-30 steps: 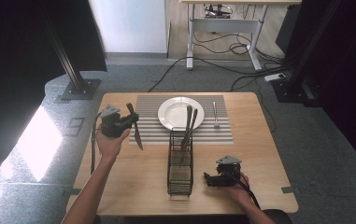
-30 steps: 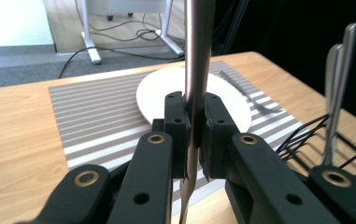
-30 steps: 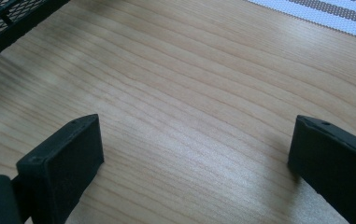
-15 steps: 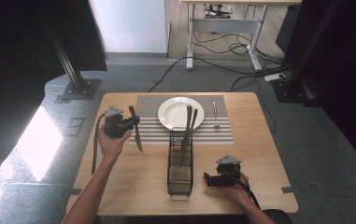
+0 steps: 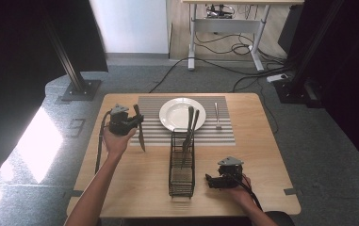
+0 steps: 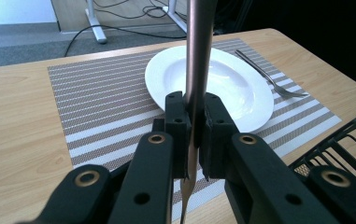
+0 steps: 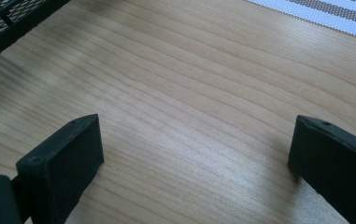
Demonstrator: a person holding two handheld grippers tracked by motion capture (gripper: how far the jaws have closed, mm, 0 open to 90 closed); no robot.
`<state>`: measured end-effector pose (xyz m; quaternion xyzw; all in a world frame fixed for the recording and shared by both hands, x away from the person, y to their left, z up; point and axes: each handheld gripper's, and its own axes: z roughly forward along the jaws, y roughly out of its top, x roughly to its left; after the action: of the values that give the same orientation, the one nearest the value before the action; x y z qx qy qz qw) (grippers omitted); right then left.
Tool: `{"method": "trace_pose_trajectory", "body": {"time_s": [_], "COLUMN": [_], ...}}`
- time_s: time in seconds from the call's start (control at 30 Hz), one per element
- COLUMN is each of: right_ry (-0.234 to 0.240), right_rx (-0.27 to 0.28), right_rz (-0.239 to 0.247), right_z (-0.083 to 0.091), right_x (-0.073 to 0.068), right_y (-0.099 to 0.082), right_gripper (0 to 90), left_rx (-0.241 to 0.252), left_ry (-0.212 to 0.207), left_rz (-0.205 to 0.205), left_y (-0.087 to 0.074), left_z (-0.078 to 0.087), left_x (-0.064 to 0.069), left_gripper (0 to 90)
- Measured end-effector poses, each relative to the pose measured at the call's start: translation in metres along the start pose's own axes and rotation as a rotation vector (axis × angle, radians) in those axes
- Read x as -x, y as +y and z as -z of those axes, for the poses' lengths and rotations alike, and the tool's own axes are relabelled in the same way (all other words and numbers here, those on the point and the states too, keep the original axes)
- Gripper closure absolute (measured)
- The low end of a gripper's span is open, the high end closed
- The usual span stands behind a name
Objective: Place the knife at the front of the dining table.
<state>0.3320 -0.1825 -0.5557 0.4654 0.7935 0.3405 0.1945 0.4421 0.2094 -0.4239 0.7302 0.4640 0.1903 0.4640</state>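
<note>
Left gripper (image 5: 131, 121) has its jaws clamped on a knife (image 5: 139, 132), held up off the table at the left end of the striped mat (image 5: 151, 132). In the left gripper view the knife (image 6: 198, 70) stands almost straight up and down through the jaws, handle rising out of the top of the picture, the narrower end poking out below. From above, that lower end hangs over the mat's left edge, tilted a touch toward the person.

Look past the jaws and there's the white plate (image 6: 255, 100) dead ahead, with a fork (image 6: 267, 77) lying on the mat beyond its far side. So the bare stretch of mat lies between the gripper and the plate, on the plate's left. My guess: the knife goes down there, and that would call for swinging its long axis from upright to flat, parallel to the fork.

The left hand is plainly the nearer one. The right gripper (image 5: 224, 175) rests low by the wire caddy (image 5: 182, 165), jaws wide apart and holding nothing, just wood grain between them.
</note>
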Motion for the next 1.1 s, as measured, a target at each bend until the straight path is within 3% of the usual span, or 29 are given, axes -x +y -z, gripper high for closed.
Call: {"method": "trace_pose_trajectory", "body": {"time_s": [0.3,0.47,0.67,0.93,1.1], "right_ry": [0.000,0.003,0.004,0.005,0.012], "right_rx": [0.000,0.000,0.000,0.000,0.000], "right_rz": [0.000,0.002,0.004,0.005,0.016], "right_z": [0.000,0.000,0.000,0.000,0.000], "right_x": [0.000,0.000,0.000,0.000,0.000], "right_y": [0.000,0.000,0.000,0.000,0.000], "right_gripper": [3.0,2.9,2.9,2.9,2.8], "left_rx": [-0.022,-0.012,-0.037,-0.059,-0.072], "left_ry": [0.016,0.031,0.058,0.057,0.072], "left_rz": [-0.008,0.017,0.037,0.105,0.102], "left_y": [0.008,0.009,0.008,0.004,0.009], "left_z": [-0.020,-0.026,-0.035,-0.053,-0.068], "left_x": [0.003,0.001,-0.004,-0.019,-0.025], "left_gripper": [83.4,83.6,83.7,83.7,83.7]}}
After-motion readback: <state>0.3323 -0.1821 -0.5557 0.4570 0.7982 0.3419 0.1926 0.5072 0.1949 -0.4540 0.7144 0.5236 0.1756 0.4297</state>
